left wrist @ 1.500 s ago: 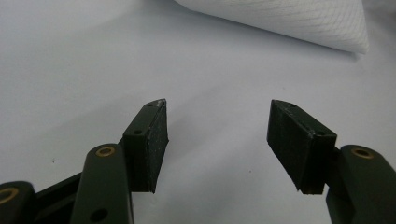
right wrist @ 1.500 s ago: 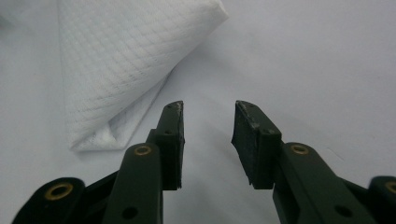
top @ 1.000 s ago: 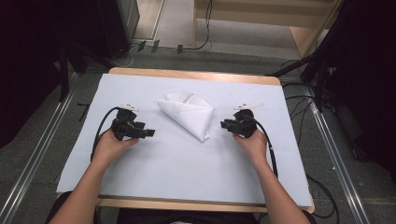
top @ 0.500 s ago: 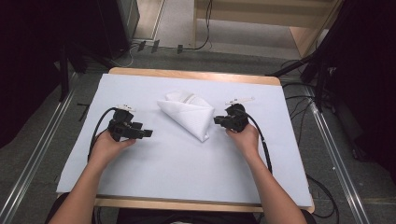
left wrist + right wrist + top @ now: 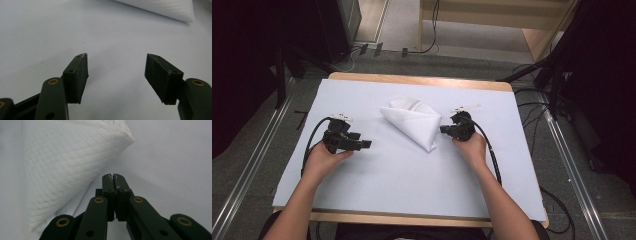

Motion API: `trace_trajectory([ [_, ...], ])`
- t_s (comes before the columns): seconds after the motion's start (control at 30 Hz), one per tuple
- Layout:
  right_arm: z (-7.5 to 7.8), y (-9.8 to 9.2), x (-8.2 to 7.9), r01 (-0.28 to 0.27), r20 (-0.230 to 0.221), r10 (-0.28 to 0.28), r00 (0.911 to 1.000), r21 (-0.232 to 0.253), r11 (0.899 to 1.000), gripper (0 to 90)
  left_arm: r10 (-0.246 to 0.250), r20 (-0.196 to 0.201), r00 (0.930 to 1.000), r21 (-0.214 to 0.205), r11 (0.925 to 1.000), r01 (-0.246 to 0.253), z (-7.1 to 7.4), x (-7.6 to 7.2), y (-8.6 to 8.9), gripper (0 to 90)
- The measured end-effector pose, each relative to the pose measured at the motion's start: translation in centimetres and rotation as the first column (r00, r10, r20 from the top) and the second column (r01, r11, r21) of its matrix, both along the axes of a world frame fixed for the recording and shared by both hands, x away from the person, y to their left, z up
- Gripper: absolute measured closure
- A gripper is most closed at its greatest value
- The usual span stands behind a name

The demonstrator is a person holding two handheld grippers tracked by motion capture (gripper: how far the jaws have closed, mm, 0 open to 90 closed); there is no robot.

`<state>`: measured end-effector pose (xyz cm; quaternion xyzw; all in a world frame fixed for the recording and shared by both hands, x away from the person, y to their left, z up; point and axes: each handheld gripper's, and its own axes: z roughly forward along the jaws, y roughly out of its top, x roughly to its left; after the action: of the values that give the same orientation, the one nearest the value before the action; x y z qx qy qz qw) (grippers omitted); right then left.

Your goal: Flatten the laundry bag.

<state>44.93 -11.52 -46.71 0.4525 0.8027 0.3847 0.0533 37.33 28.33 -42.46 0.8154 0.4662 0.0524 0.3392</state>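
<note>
A white folded cloth (image 5: 412, 122) lies on the pale sheet a little behind the table's middle, one corner pointing toward the person. My right gripper (image 5: 443, 130) sits at the cloth's right edge. Its jaws have just been closing and now meet pad to pad (image 5: 113, 178) beside the cloth (image 5: 70, 165), with nothing visible between them. My left gripper (image 5: 366, 145) rests on the sheet well left of the cloth. Its jaws (image 5: 116, 75) stand wide apart over bare sheet, and the cloth's corner (image 5: 162, 7) shows far ahead.
The pale sheet (image 5: 402, 185) covers most of a wooden table (image 5: 412, 79). Black cables (image 5: 492, 155) trail from both grippers. Metal rails (image 5: 562, 145) run along the floor on either side, and dark equipment stands at the left and right.
My right gripper has moved left up to the cloth's right edge and its jaws have come together. The left gripper and the cloth have stayed where they were.
</note>
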Motion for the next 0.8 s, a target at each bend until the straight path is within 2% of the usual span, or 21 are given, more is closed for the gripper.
trace_trajectory([
  [0.2, -0.2, 0.7, 0.3, -0.015, 0.01, 0.015, 0.9998, 0.004, 1.0, 89.7, 0.016, -0.005, 0.9999, 0.002, 0.9999, -0.016, 0.0, -0.5, 0.6, 35.9],
  [0.27, -0.1, 1.0, 0.4, -0.02, 0.001, 0.02, 0.9998, 0.0, 1.0, 89.7, 0.024, -0.003, 0.9997, 0.002, 0.9997, -0.024, 0.0, -0.6, 0.8, 35.9],
  [0.4, 0.2, 1.5, 0.3, -0.036, 0.018, 0.036, 0.9992, 0.0, 0.999, 89.7, 0.039, 0.0, 0.9993, 0.002, 0.9993, -0.039, 0.0, -0.7, 1.2, 36.0],
  [0.8, 1.8, 2.8, -1.0, -0.083, 0.063, 0.081, 0.9948, 0.027, 0.996, 89.6, 0.052, -0.006, 0.9986, 0.002, 0.9987, -0.052, 0.1, -0.6, 1.7, 36.0],
])
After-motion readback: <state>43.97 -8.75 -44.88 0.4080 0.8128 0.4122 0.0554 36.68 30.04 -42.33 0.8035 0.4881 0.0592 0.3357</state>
